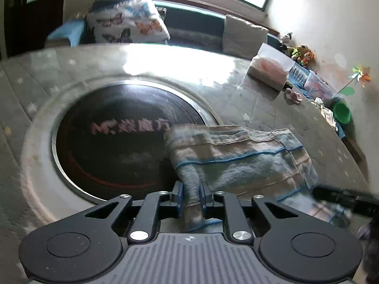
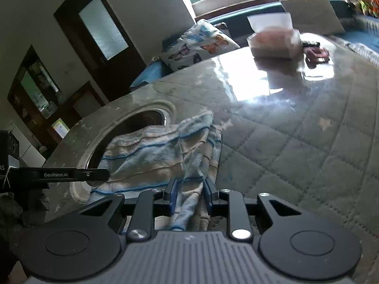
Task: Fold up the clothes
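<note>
Left gripper is seen clamped on a bunched corner of the striped towel; right gripper is likewise closed on a hanging fold. Towel is draped over the rim of the round dark inset in the table, blue and beige bands, pile worn. Bare quilted surface lies open to the right. Farther off, a tissue box holds what appears to be pink tissue.
</note>
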